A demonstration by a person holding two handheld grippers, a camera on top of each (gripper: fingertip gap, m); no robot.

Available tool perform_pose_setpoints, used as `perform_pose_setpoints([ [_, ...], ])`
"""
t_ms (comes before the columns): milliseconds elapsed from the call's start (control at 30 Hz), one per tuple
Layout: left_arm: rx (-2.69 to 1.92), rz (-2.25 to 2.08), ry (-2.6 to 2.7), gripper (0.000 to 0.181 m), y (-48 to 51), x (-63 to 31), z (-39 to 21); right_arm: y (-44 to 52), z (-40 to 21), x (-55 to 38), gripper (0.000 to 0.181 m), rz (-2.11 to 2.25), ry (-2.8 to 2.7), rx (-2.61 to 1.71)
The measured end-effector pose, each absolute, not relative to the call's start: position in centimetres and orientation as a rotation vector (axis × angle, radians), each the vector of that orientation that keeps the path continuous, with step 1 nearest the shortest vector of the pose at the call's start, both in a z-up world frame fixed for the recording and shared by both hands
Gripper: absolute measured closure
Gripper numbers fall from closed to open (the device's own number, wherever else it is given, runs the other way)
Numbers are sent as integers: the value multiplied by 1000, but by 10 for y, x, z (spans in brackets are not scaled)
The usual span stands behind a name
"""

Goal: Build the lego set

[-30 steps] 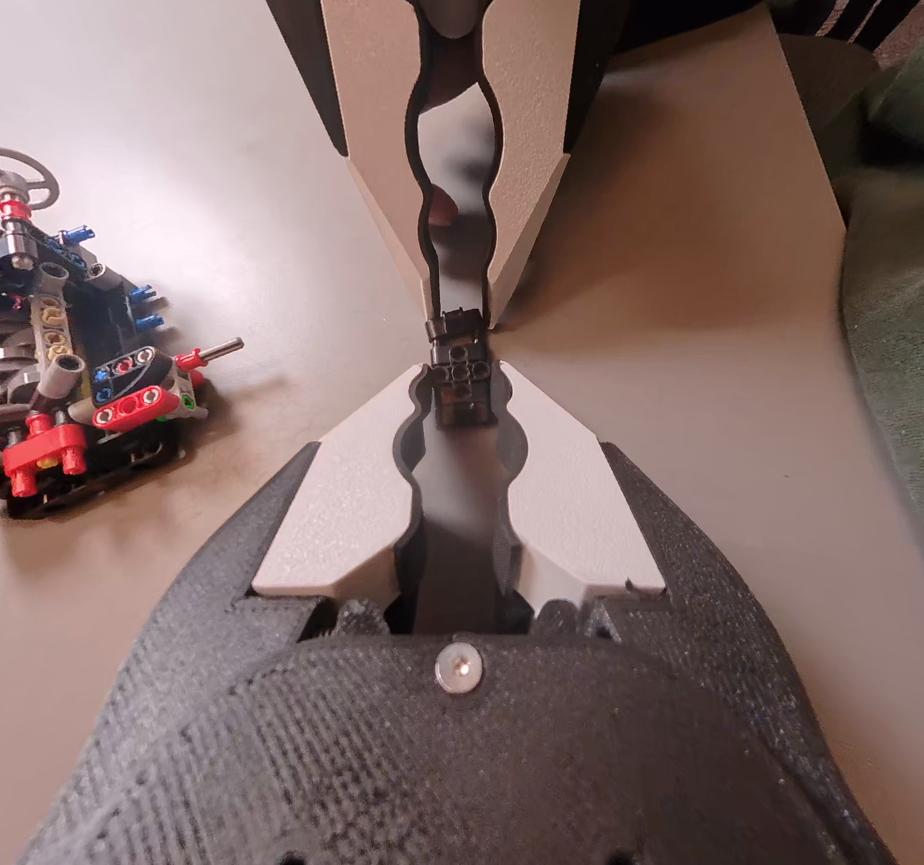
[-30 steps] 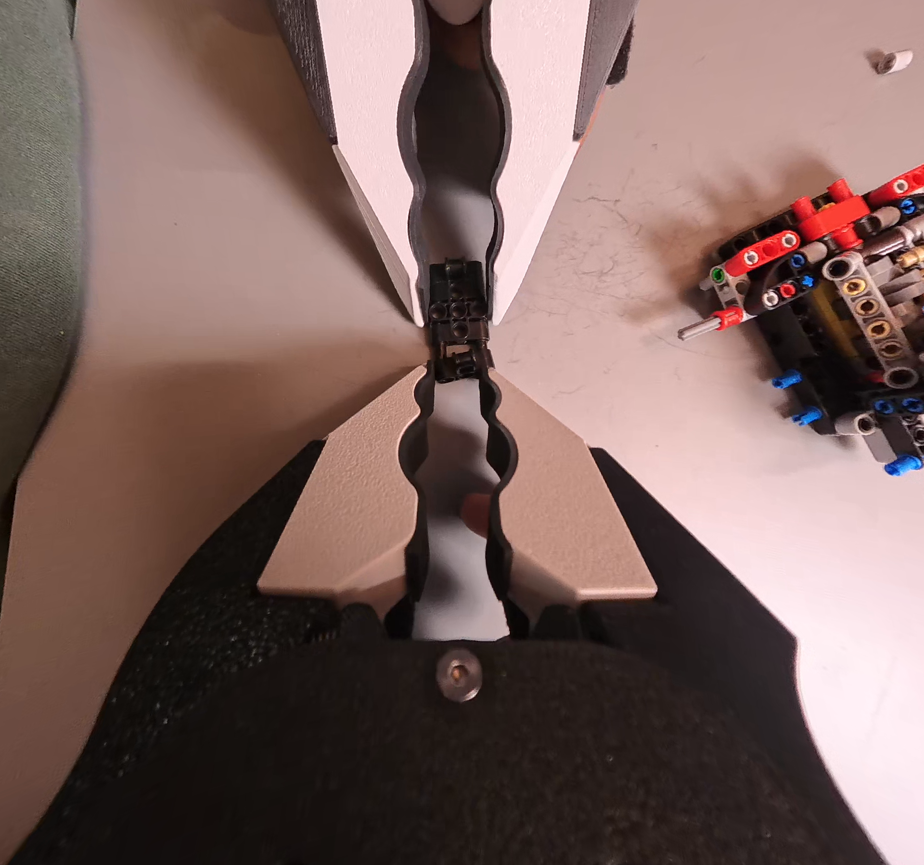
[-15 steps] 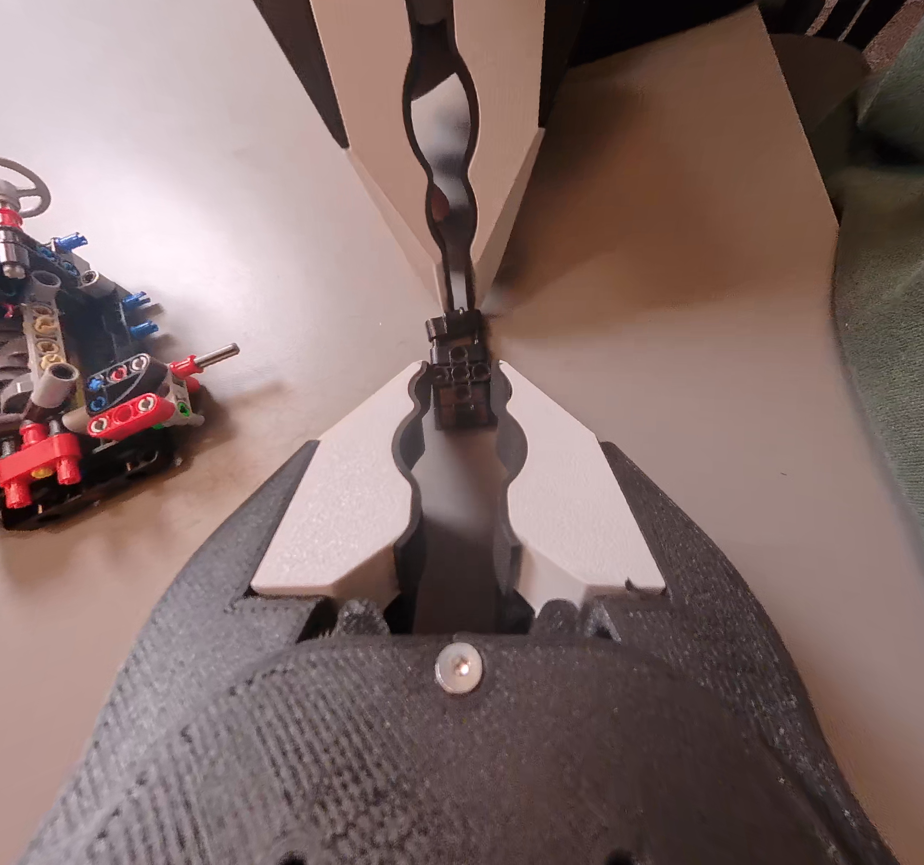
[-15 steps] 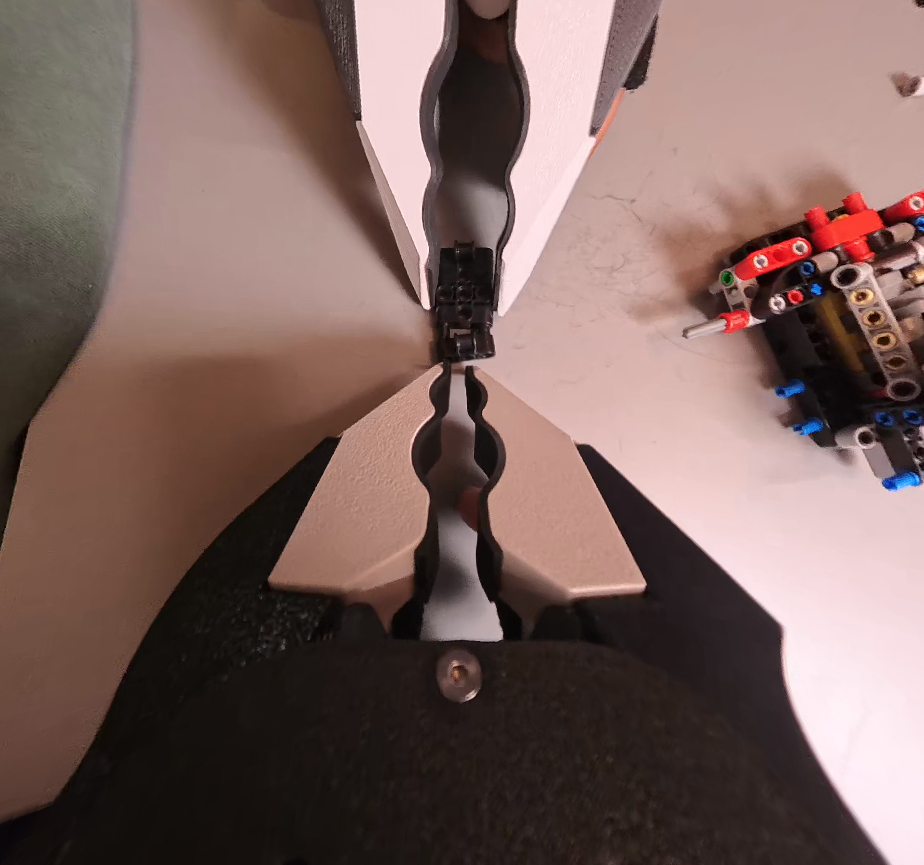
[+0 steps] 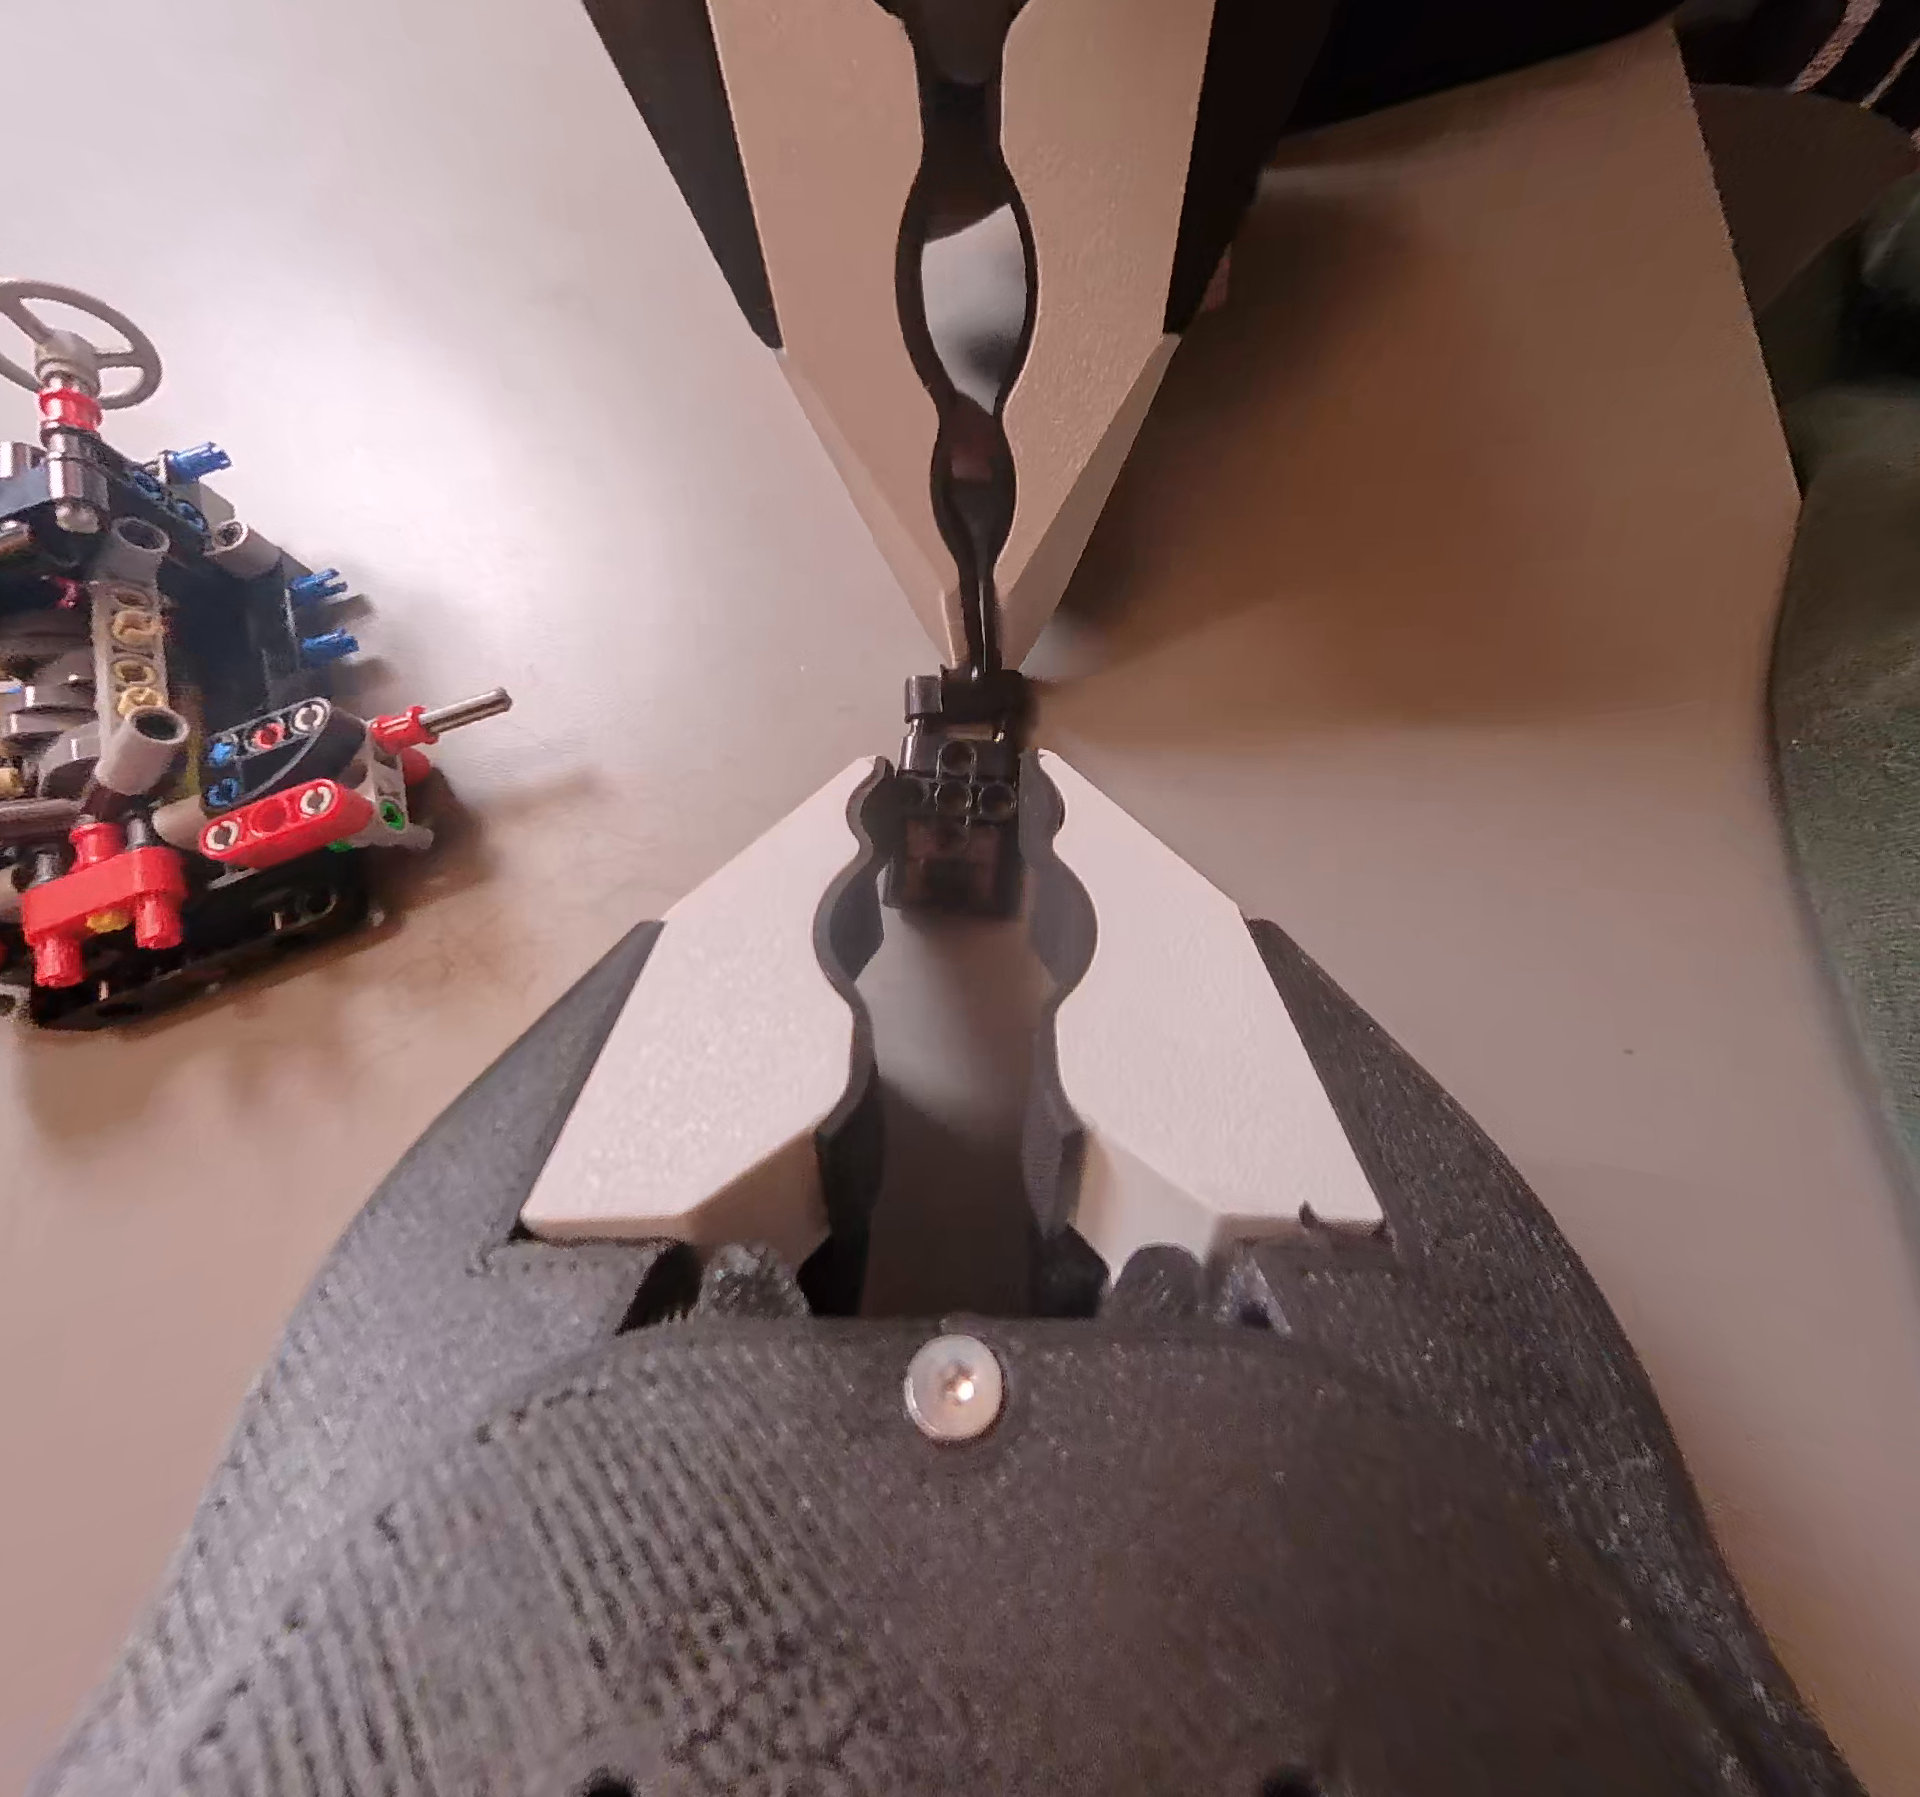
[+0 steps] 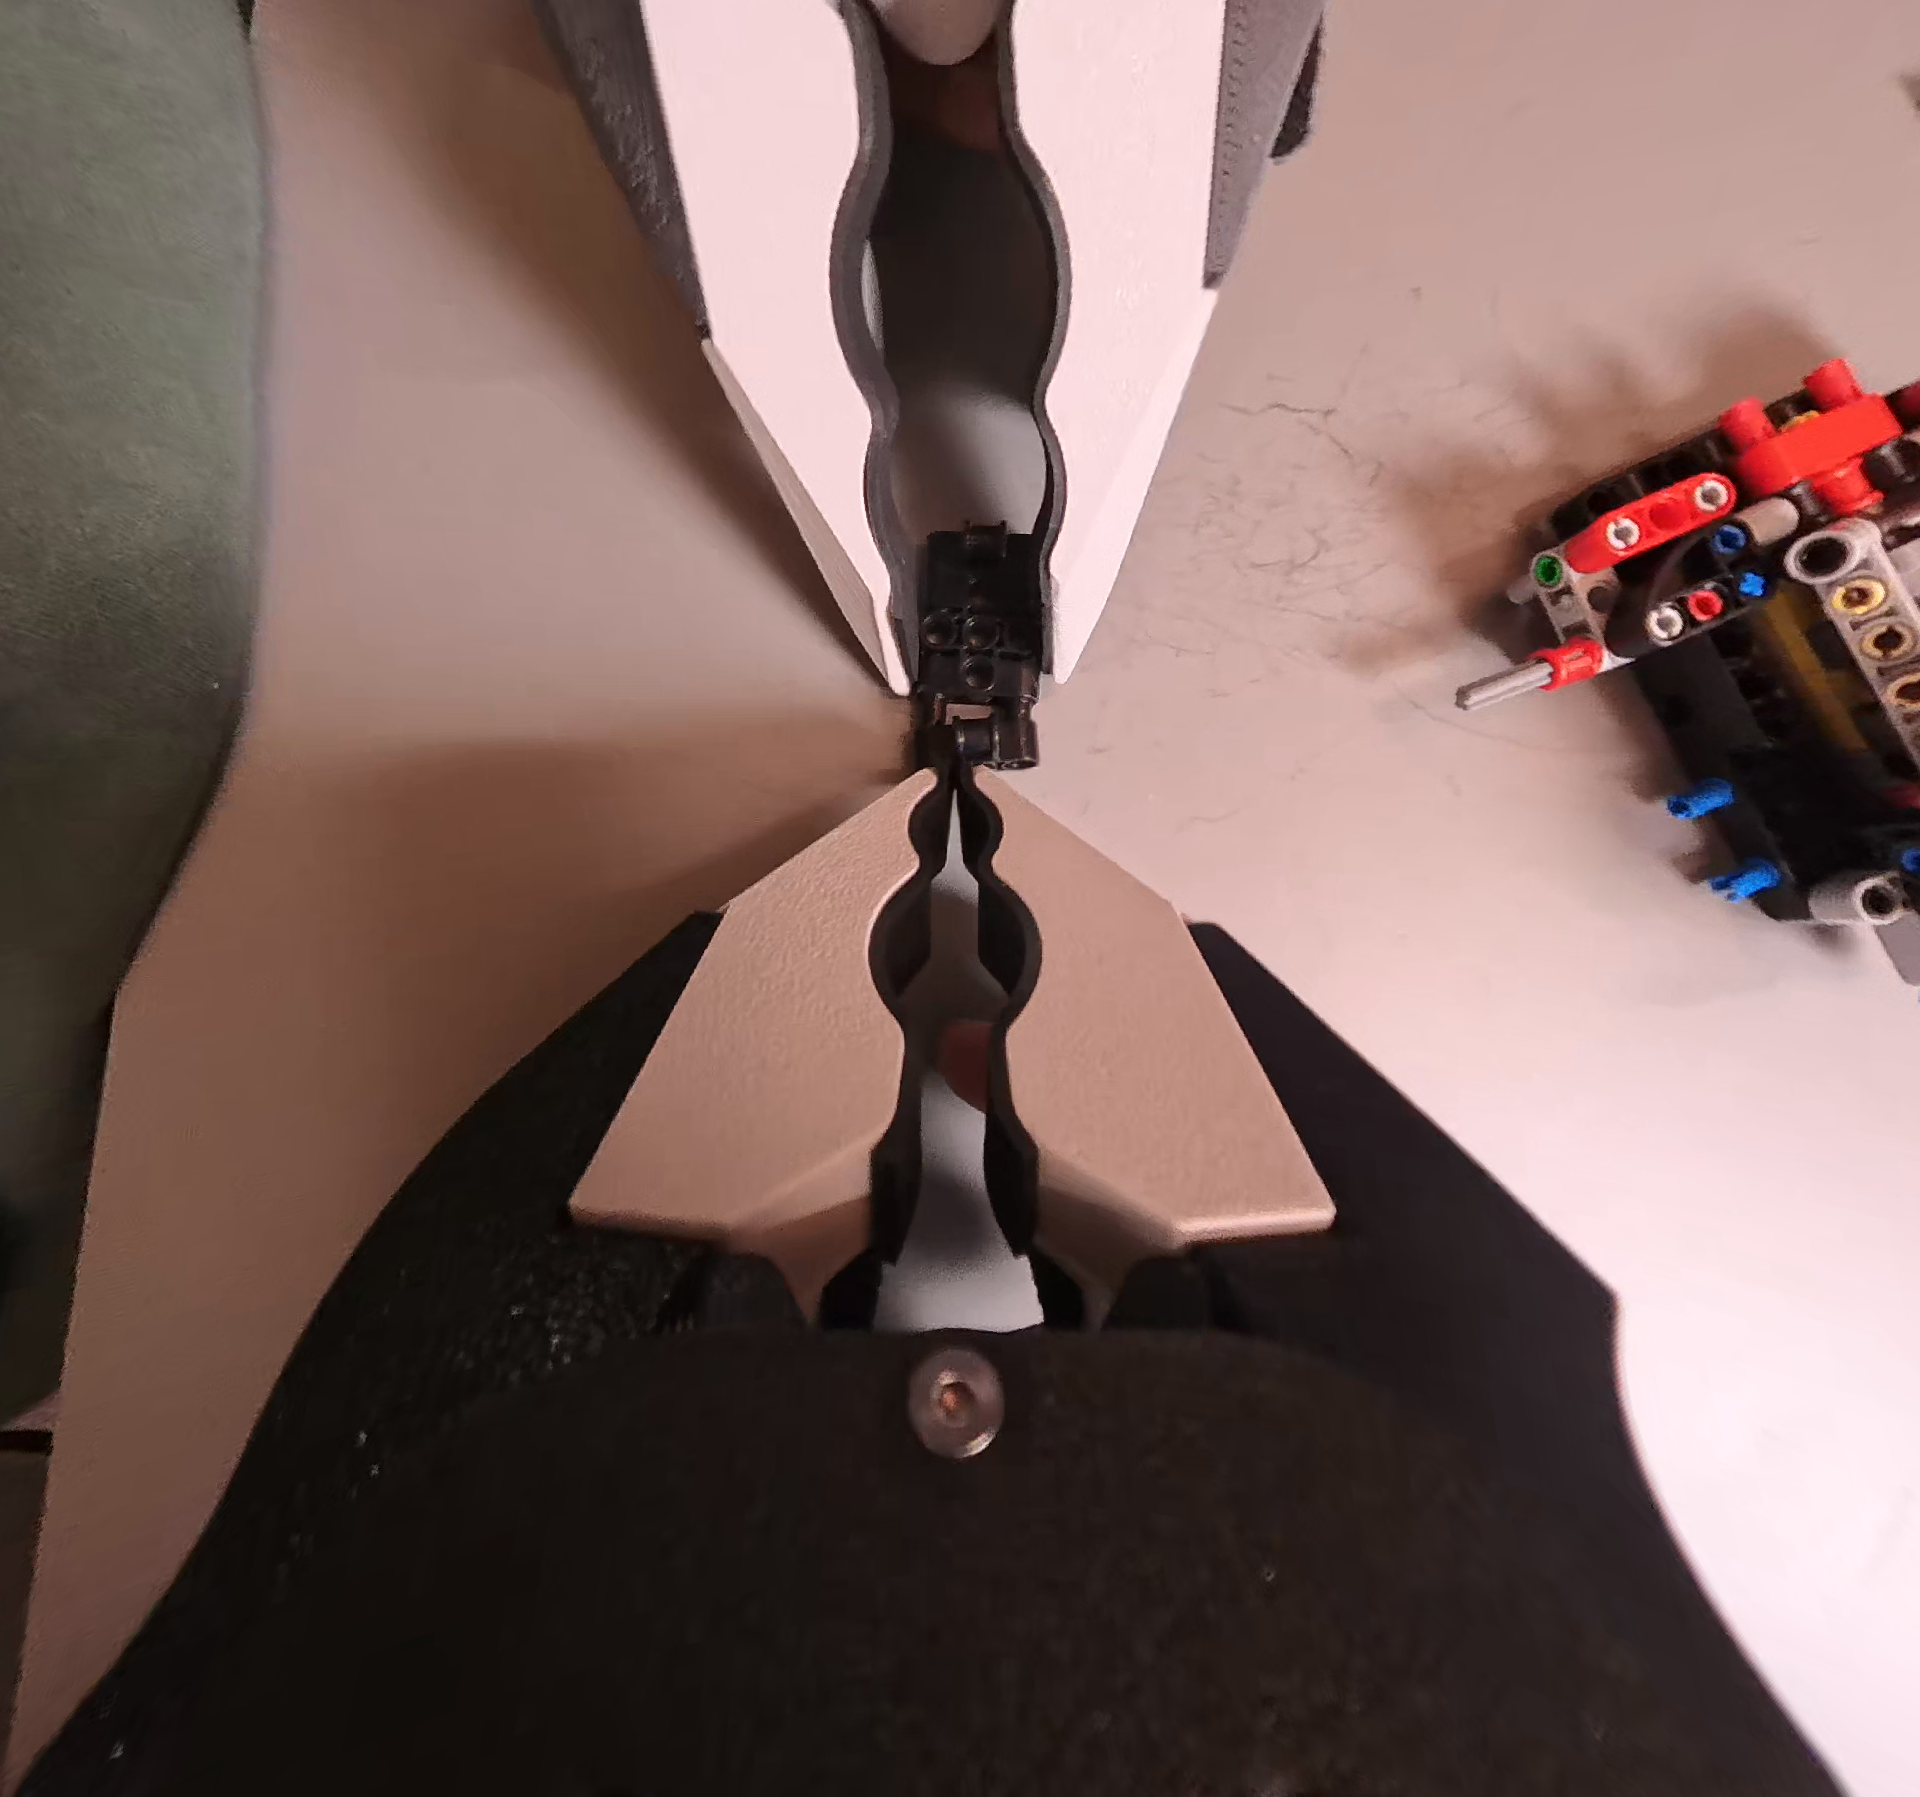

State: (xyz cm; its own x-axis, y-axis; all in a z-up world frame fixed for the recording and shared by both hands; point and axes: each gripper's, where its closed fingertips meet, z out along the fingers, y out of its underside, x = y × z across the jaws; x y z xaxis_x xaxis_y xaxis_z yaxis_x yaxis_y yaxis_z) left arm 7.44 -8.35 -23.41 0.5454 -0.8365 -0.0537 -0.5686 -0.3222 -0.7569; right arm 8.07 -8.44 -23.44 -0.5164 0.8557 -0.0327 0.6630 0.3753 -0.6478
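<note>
Left wrist view, black brick [image 5: 951, 828] between jaws

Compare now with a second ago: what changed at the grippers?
The right gripper narrowed from a wider gap to pinch the small black connector at its tips. The left gripper kept its grip on the black block. The car model stayed on the table.

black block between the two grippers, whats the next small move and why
Probably push the right gripper gently toward the left gripper to seat the small black connector. The left gripper clamps the black block, the right pinches the connector at its tip, and the connector looks skewed on the block's end, seemingly not fully home. The partly built model lies aside, untouched.
</note>
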Motion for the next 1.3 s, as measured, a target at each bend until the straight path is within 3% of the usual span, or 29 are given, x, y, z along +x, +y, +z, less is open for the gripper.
perform_pose_setpoints([
  [333,-2009,-443,1140,159,-83,76,-234,-86,-234,81,181,855,-2290,-1318],
  [533,-1914,-407,953,159,-60,55,-205,-72,-212,67,150,987,-2080,-1303],
  [733,-1850,-949,348,159,-38,37,-157,-48,-176,29,127,732,-1733,-1118],
  [1000,-1706,-1409,34,160,-40,35,-134,-39,-133,10,116,512,-1496,-914],
  [1167,-1676,-1552,-8,160,-45,39,-130,-54,-131,10,133,520,-1535,-794],
  [1300,-1640,-1682,-74,160,-47,40,-128,-56,-129,11,134,593,-1526,-821],
])
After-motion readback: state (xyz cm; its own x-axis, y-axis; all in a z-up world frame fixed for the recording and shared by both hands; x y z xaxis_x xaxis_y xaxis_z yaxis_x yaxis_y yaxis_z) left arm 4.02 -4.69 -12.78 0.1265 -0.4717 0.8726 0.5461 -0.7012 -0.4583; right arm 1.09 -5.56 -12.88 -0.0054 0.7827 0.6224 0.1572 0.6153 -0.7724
